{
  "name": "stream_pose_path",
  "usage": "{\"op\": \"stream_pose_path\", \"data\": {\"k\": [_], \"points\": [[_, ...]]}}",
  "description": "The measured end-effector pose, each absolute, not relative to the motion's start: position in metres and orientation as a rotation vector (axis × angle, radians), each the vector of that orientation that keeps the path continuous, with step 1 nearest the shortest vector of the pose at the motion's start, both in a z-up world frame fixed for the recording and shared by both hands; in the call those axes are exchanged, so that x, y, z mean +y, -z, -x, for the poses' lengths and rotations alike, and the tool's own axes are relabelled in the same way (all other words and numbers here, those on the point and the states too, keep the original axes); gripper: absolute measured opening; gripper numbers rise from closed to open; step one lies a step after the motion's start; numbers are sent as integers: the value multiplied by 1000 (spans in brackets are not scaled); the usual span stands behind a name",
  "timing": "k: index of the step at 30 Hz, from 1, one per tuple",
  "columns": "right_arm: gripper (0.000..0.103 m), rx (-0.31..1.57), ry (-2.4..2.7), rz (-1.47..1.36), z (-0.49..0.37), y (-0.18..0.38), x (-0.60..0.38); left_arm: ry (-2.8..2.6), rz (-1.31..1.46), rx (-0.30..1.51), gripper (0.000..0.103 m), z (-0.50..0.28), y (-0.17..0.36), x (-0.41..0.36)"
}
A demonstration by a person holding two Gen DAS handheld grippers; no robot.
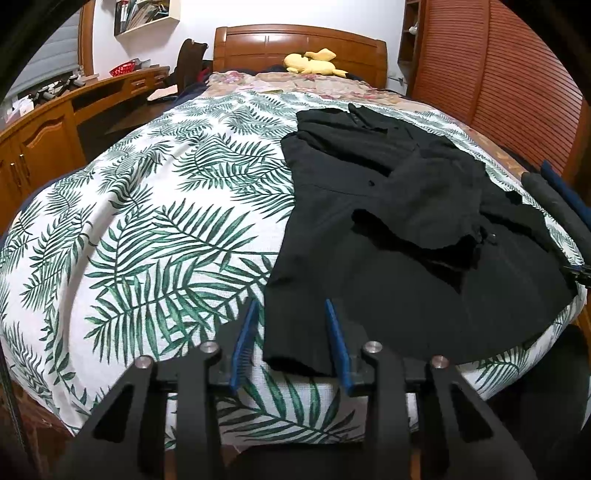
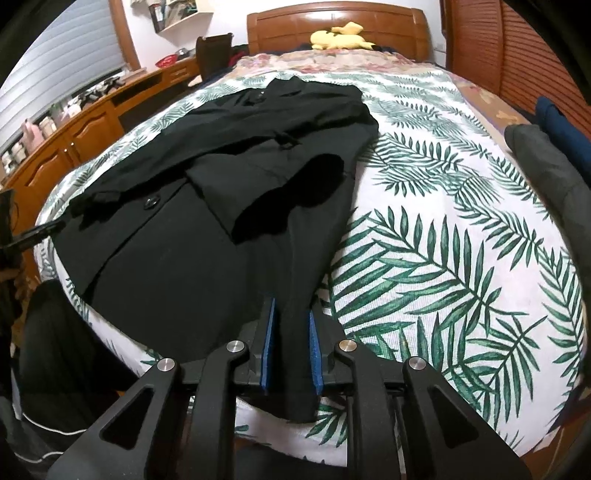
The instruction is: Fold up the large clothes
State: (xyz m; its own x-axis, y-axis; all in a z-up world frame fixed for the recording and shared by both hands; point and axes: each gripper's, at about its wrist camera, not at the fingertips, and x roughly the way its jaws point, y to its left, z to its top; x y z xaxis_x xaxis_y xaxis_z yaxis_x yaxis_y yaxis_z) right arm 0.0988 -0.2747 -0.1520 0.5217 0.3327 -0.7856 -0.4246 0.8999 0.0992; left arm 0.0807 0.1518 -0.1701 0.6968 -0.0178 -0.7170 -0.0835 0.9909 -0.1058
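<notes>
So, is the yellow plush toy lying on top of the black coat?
No, the yellow plush toy lies by the headboard, far from the black coat.

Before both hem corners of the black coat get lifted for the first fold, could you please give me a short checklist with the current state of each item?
1. Left tongs around the hem corner of the black coat: ok, cloth sits between the blue pads.
2. Left pads pressing on the cloth: cannot tell, gaps show beside it.
3. Right tongs on the other hem corner: ok, the pads close narrowly on the fabric.
4. Coat lying flat: not ok, a sleeve lies bunched across the body.
5. Room on the leaf-print bedspread to fold toward the headboard: ok.
6. Yellow plush toy clear of the coat: ok, it lies at the headboard.
</notes>
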Motion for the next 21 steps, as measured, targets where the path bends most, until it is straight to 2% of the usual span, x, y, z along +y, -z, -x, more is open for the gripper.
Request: {"op": "stream_pose_path", "data": {"k": [1,2,3,5,14,21], "points": [[14,913,-456,118,-99,151,-274,-37,140,797,10,-80,168,152],[10,903,-462,124,-98,149,-273,-28,158,794,4,-80,165,152],[5,889,-473,119,-97,146,-273,-30,158,787,3,-80,161,151],[2,856,-481,102,-97,137,-274,-42,125,748,2,-76,147,145],[1,646,-504,59,-72,48,-281,-8,109,547,2,-32,53,130],[1,535,-517,87,-12,-16,-299,24,83,423,2,34,-7,119]]}}
